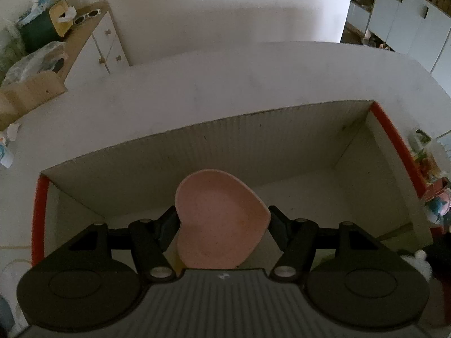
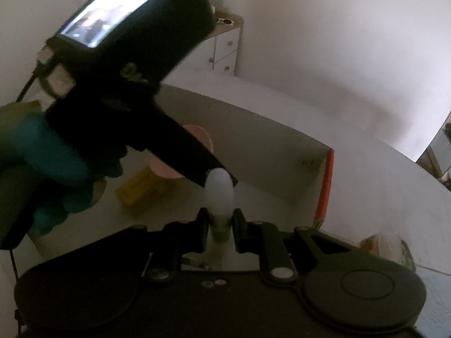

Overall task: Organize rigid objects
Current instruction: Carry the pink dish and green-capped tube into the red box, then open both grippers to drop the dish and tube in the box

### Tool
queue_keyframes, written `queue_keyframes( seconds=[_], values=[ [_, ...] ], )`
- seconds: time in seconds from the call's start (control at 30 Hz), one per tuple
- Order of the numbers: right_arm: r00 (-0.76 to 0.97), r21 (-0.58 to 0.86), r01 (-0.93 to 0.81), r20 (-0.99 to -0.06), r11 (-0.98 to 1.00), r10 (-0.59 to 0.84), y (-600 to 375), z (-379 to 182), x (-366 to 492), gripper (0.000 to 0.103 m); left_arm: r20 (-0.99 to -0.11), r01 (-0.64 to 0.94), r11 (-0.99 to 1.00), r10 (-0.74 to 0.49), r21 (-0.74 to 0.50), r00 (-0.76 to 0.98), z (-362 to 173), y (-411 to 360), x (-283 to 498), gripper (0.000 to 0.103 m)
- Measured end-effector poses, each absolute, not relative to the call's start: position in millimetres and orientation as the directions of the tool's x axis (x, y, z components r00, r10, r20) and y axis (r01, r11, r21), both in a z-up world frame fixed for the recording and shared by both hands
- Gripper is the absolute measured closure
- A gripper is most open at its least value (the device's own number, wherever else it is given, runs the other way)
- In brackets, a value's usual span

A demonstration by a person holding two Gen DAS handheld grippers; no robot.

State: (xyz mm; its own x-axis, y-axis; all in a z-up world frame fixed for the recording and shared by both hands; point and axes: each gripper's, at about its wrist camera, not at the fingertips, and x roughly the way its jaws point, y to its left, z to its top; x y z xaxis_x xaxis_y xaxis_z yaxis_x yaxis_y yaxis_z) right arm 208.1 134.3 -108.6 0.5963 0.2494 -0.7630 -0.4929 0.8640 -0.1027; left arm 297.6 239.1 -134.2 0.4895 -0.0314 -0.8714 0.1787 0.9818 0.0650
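Pink dish point(image 1: 221, 219): heart-shaped, clamped between the black fingers of the left gripper point(image 1: 222, 221), held over the inside of the cardboard box point(image 1: 253, 138).
White bottle point(image 2: 219, 194): rounded white cap, green band lower down, pinched at its neck by the right gripper point(image 2: 220, 225), also above the box interior.
Cardboard box: open, corrugated walls, red-orange rims on its left and right sides; it sits on the white worktop point(image 1: 197, 84).
Yellow block point(image 2: 141, 194): lies on the box floor, near its left side.
Writing: blurred pale lettering on the left gripper's body, unreadable.
Glove point(image 2: 42, 169): teal, around the left gripper's handle.
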Motion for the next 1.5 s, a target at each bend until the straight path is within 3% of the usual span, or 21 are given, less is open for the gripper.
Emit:
queue_keyframes(
  seconds=[0.53, 0.8, 1.37, 1.5],
  values=[
    [0.52, -0.017, -0.481, -0.811, 0.877, 0.27, 125, -100, 194, 0.085, -0.904, 0.206, 0.976, -0.029, 0.065, 0.426, -150, 229, 303, 0.038],
    [0.512, 0.017, -0.47, -0.809, 0.883, 0.288, 122, -95, 192, 0.075, -0.898, 0.202, 0.977, -0.029, 0.067, 0.44, -145, 231, 297, 0.037],
    [0.562, 0.064, -0.445, -0.757, 0.893, 0.335, 103, -70, 167, 0.04, -0.848, 0.197, 0.98, -0.07, 0.041, 0.525, -102, 231, 258, 0.033],
    [0.574, 0.072, -0.443, -0.743, 0.893, 0.345, 100, -69, 166, 0.037, -0.833, 0.203, 0.978, -0.077, 0.044, 0.548, -92, 230, 246, 0.033]
  ],
)
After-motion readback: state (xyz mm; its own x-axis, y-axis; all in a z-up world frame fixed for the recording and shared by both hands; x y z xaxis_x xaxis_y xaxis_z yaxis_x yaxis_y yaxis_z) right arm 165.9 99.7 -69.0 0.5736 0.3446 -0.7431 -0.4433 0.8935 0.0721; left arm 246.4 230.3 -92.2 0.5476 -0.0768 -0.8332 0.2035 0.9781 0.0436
